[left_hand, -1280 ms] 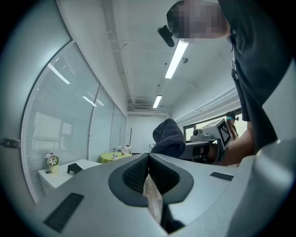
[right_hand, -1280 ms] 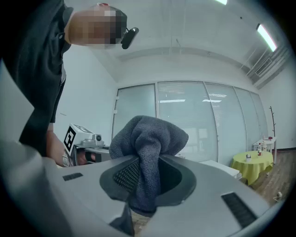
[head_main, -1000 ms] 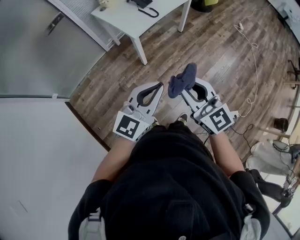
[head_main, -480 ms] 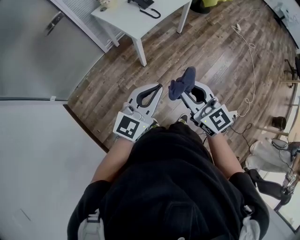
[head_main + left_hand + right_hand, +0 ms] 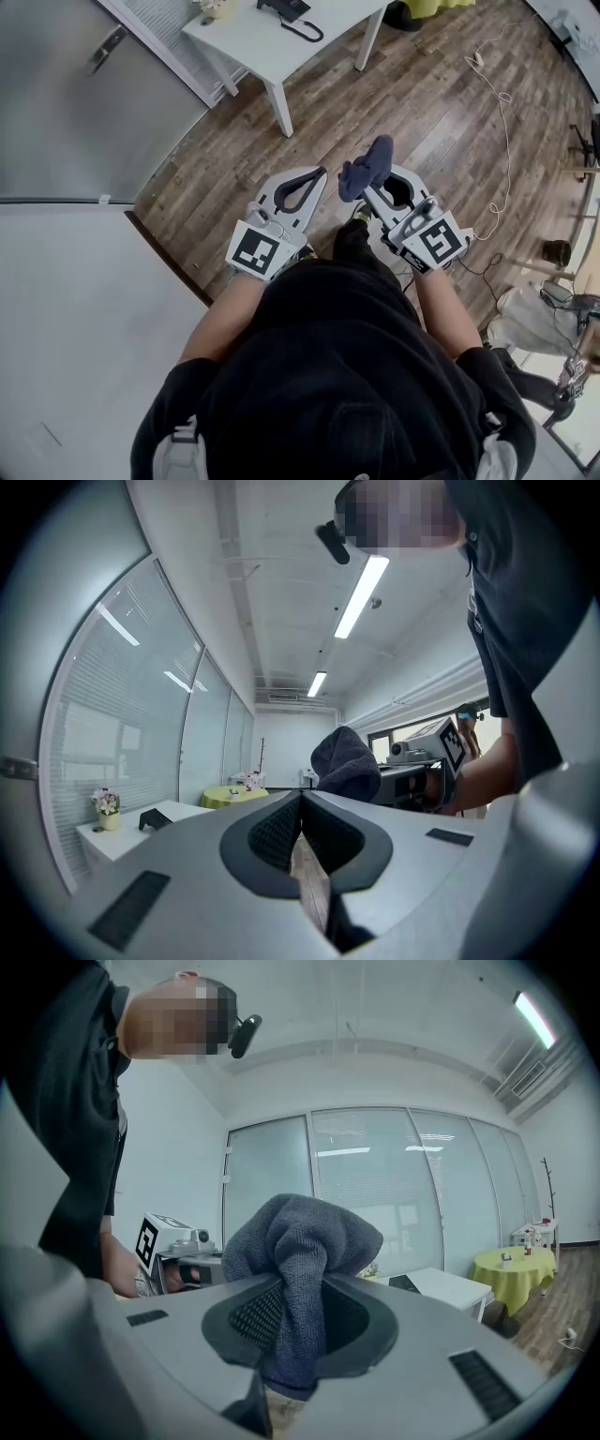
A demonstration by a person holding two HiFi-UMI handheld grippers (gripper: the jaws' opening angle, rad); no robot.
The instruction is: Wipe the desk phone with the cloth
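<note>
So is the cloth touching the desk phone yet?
Apart. The head view shows the cloth clamped in the right gripper over the wooden floor, while the desk phone sits far off on the white table.

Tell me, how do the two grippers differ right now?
The left gripper is shut on nothing; the right gripper is shut on a dark cloth. The left gripper's marker pattern is unlike the right gripper's. Both are held side by side above the wooden floor, away from the table.
</note>
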